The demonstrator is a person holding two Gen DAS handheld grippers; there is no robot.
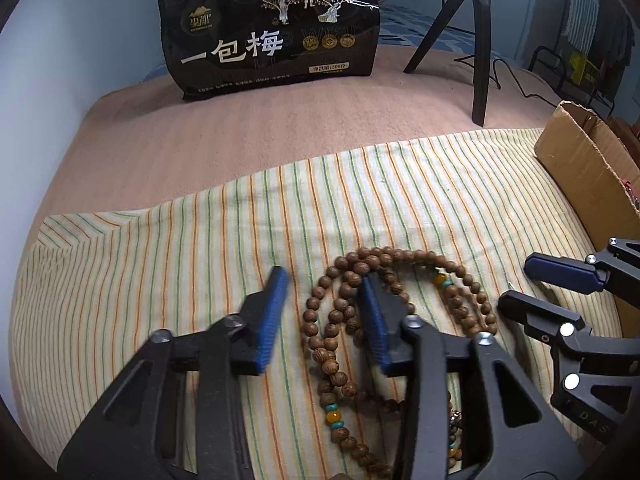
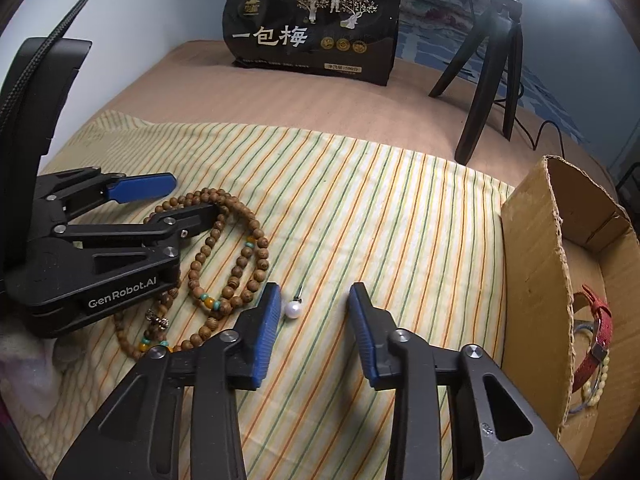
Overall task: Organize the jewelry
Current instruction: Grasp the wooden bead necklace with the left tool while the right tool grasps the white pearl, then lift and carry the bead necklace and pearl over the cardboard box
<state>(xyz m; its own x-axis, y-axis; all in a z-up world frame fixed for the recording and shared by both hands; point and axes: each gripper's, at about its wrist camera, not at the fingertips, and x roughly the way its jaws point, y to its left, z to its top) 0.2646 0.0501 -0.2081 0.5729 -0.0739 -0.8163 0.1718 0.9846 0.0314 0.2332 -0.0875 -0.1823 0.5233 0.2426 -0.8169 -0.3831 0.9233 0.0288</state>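
A long string of brown wooden beads (image 1: 348, 320) with amber and teal accents lies coiled on the striped cloth (image 1: 200, 260); it also shows in the right wrist view (image 2: 240, 256). My left gripper (image 1: 324, 284) is open, its right finger resting on the coil, its left finger on bare cloth; it also shows in the right wrist view (image 2: 192, 196). A pearl stud earring (image 2: 292, 307) lies beside the left finger of my right gripper (image 2: 314, 294), which is open and empty. The right gripper shows at the right edge of the left wrist view (image 1: 516, 280).
A cardboard box (image 2: 532, 264) stands at the right, holding a red watch strap (image 2: 596, 336) and a pale bead bracelet (image 2: 598, 376); it also shows in the left wrist view (image 1: 588, 160). A black snack bag (image 1: 272, 28) and a black tripod (image 1: 478, 40) stand at the back.
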